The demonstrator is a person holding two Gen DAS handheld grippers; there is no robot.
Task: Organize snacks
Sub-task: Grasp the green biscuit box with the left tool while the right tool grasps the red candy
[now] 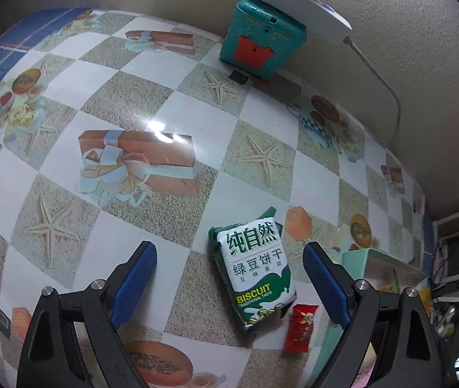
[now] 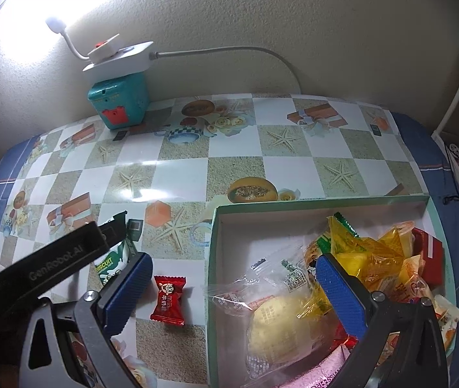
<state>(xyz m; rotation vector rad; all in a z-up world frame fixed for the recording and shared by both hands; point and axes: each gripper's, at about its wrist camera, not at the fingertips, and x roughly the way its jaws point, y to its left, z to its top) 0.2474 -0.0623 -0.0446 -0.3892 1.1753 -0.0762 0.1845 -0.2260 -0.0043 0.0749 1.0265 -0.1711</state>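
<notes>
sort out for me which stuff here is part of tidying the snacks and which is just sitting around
Part of the job:
- green biscuit pack, lying on the table
- red candy, on the table beside the box
- snack box, already holding wrapped snacks
- left tongs, open over the biscuit pack

Just lying about:
- teal toy box by the wall
- white lamp on top of it

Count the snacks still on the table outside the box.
2: the green biscuit pack between the open left gripper's fingers, and the red candy beside the box. Others may be hidden.
</notes>
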